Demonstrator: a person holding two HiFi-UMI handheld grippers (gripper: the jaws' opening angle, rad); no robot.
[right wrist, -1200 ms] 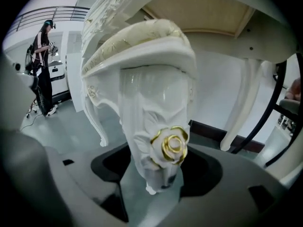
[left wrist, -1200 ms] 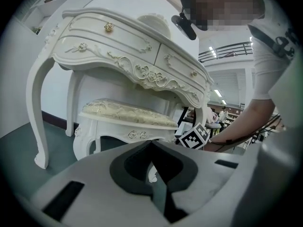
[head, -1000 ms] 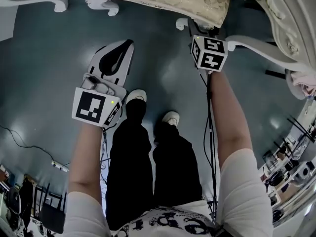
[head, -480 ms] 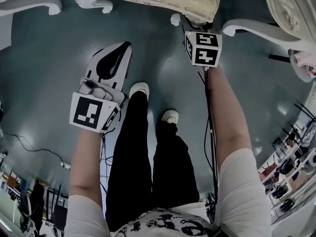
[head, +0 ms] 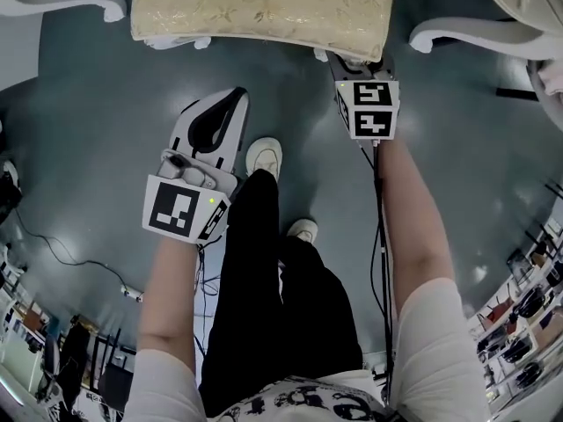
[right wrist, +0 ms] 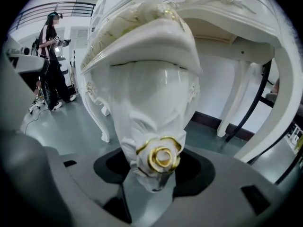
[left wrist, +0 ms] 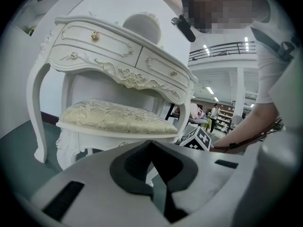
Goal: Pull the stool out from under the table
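The stool [head: 264, 11], white with a cream brocade cushion, stands at the top of the head view, partly out from the white dressing table [left wrist: 118, 56]. My right gripper [head: 356, 60] reaches under the cushion's near right corner. In the right gripper view its jaws are closed on the stool's carved leg [right wrist: 154, 122], just above a gold rose ornament [right wrist: 162, 158]. My left gripper [head: 230, 99] hovers over the floor in front of the stool, shut and empty. From the left gripper view the stool [left wrist: 113, 117] sits under the table's drawers.
Curved table legs [head: 475, 38] flank the stool on both sides. My own legs and white shoes [head: 264, 156] stand between the grippers. Cables [head: 53, 244] trail on the grey floor at left. Shelving [head: 528, 306] lines the right edge. Another person [right wrist: 52, 65] stands far off.
More of the cushion shows in the head view: the stool has come towards me with the right gripper on its leg. The left gripper moved back alongside, and my left foot shifted.
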